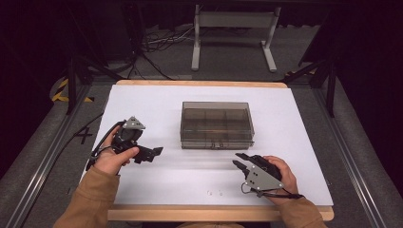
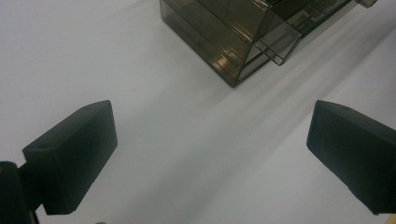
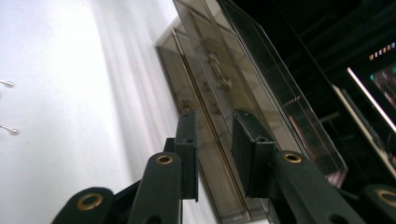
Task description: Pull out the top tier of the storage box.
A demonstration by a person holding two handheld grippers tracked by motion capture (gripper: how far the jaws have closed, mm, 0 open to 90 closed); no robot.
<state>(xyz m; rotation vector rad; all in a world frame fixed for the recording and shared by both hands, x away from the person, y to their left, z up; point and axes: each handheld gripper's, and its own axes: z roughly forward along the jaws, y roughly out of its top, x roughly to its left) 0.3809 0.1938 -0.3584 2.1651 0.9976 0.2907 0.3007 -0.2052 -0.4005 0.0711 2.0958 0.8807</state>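
Observation:
A smoky see-through box (image 1: 216,124) with a shut lid and several compartments stands in the middle of the white board (image 1: 142,102). My left gripper (image 1: 154,153) lies in the person's left hand to the box's left, its jaws pointing right. In the left gripper view its jaws (image 2: 210,121) stand wide apart and bare, with a corner of the box (image 2: 243,37) ahead. My right gripper (image 1: 236,159) is held below the box's front right corner, pointing up-left. Its jaws (image 3: 215,116) show a narrow empty gap and aim at the box's side (image 3: 224,74).
Two small metal pins (image 1: 215,193) lie near the board's front edge, also seen as pins (image 3: 8,84) at the left of the right gripper view. Beyond the table, a white metal frame (image 1: 233,28) and cables sit on the grey floor.

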